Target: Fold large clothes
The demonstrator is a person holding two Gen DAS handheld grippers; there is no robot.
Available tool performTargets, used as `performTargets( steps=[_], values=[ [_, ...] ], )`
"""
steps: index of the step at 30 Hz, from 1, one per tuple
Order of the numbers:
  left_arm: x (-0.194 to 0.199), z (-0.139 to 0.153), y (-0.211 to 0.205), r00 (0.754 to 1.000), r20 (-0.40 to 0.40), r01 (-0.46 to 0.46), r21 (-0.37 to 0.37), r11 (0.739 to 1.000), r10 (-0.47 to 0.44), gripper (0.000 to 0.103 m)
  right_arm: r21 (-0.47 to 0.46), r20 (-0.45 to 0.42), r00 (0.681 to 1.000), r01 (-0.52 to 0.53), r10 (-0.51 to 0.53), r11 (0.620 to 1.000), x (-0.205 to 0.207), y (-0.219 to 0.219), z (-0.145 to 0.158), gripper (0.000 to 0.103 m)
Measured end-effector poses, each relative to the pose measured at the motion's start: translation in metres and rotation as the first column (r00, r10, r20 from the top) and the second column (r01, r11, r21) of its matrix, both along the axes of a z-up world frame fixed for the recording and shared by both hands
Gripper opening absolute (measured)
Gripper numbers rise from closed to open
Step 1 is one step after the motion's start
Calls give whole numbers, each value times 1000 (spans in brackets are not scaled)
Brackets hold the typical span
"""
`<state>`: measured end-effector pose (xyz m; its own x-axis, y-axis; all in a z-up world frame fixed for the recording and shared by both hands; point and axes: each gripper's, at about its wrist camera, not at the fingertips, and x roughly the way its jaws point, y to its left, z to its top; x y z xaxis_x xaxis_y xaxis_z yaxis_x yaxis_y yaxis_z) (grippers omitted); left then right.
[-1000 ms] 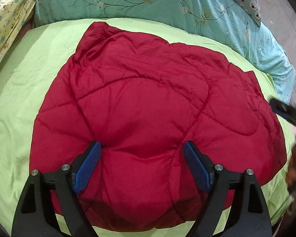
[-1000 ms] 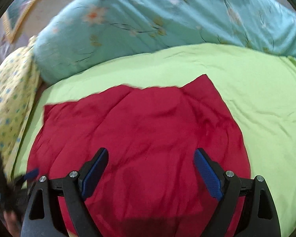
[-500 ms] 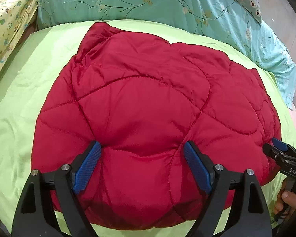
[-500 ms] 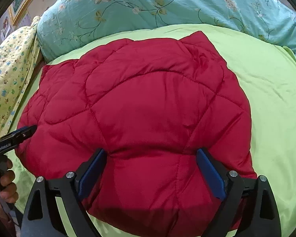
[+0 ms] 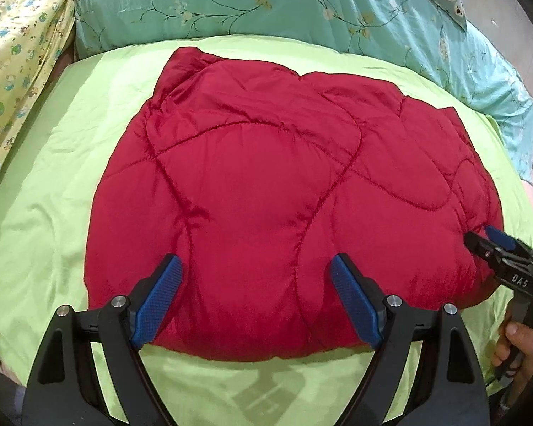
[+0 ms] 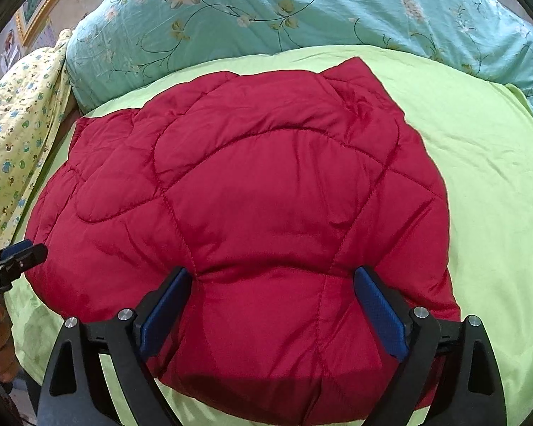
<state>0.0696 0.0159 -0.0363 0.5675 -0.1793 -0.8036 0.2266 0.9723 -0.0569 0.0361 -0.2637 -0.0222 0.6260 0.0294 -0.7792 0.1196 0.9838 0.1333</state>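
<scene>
Lying folded on the green bed sheet, the red quilted jacket fills the middle of both views. The left claw is held wide apart over its near edge at 6 o'clock, nothing gripped. The right claw is likewise spread wide above the near hem, empty. A teal floral pillow is seen at 12 o'clock, and a yellow patterned blanket at 10 o'clock.
</scene>
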Motion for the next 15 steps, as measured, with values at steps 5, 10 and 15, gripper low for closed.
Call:
performTargets(
  steps=[5, 10, 15],
  values=[
    [1, 1, -2, 1000, 5, -9, 29, 1000, 9, 87, -30, 77, 997, -21, 24, 999, -11, 14, 33, 93],
    [5, -2, -5, 1000, 1, -9, 37, 999, 9, 87, -32, 77, 995, -67, 69, 997, 9, 23, 43, 94],
    [17, 5, -4, 1000, 3, -19, 32, 999, 19, 87, -24, 24, 996, -86, 87, 996, 36, 24, 34, 94]
  ],
)
